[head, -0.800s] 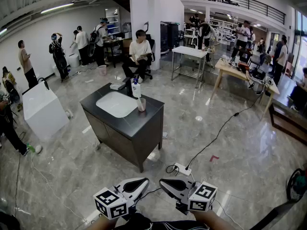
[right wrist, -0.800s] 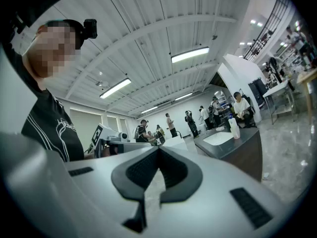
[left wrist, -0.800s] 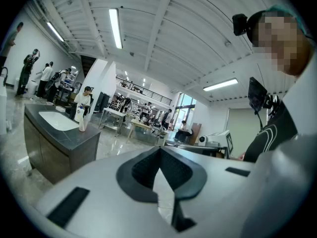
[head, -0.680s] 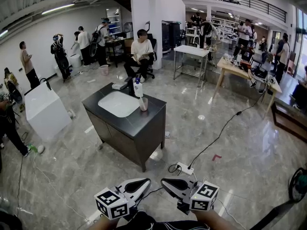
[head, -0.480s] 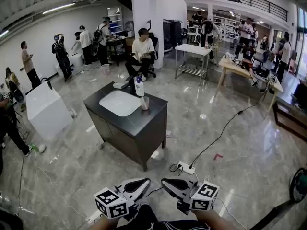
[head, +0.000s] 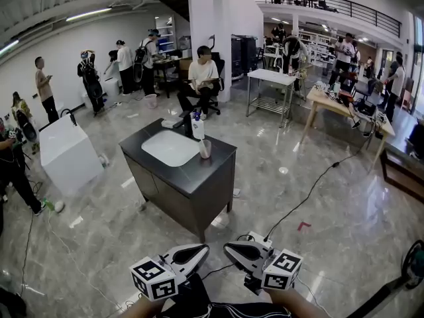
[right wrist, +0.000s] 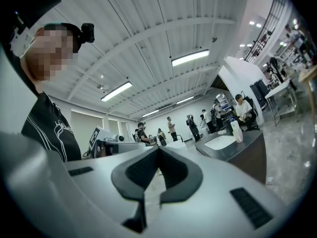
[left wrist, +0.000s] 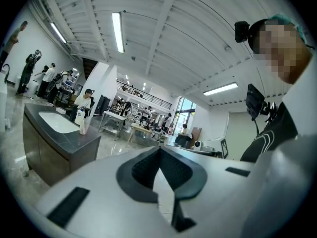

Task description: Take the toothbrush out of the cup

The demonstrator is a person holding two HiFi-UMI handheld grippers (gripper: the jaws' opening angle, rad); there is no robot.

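A small pale cup (head: 205, 149) stands on the dark vanity top (head: 199, 171), just right of the white sink basin (head: 169, 148). It is too far off to make out a toothbrush in it. A white bottle with a blue cap (head: 197, 126) stands behind the cup. My left gripper (head: 203, 248) and right gripper (head: 227, 247) hang side by side low in the head view, several steps short of the vanity. Both are shut on nothing. The vanity shows far left in the left gripper view (left wrist: 54, 130) and far right in the right gripper view (right wrist: 233, 145).
A white power strip (head: 255, 237) with a black cable lies on the marble floor between me and the vanity. A white block with a tap (head: 66, 154) stands to the left. Several people, a metal table (head: 270, 88) and a wooden table (head: 344, 108) fill the back.
The vanity has come slightly nearer and lower in the head view. Both grippers keep the same place in front of me, still shut.
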